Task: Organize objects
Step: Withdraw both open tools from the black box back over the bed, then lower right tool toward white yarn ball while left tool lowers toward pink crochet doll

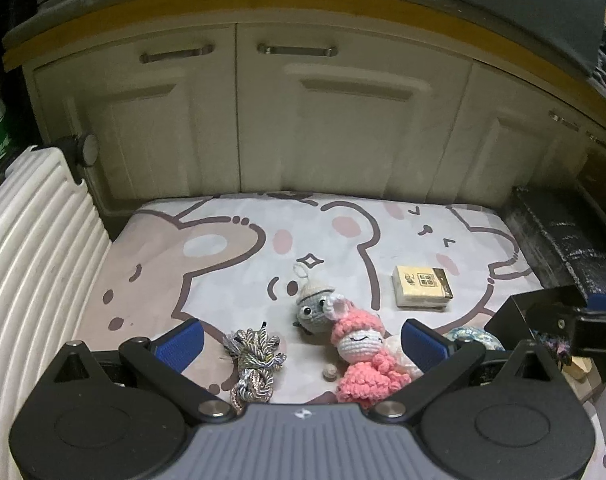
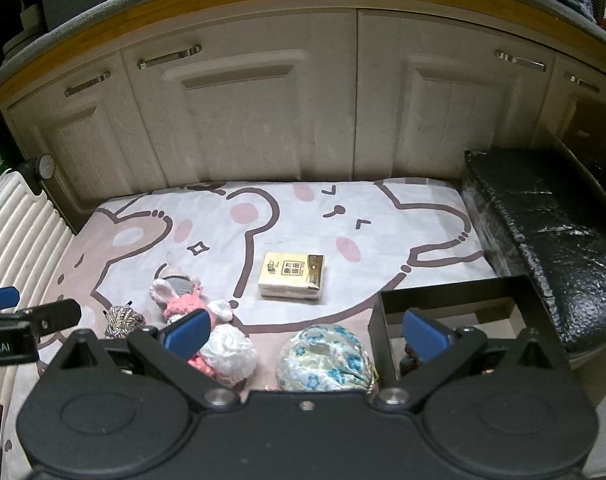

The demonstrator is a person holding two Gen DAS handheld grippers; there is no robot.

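Both tools gape empty; I hold left tool point(image 1: 303, 340) over pink doll point(image 1: 363, 354), grey doll point(image 1: 314, 309) touching at 11 o'clock; a grab may snag both; right tool point(image 2: 305, 332) could clip black box point(image 2: 455, 304).

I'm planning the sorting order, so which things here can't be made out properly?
- Black box contents: right wrist view, its front wall and the right hand-held gripper hide them.
- Pink crochet doll lower body: left wrist view, behind the left hand-held gripper.
- Tissue pack print: too small.
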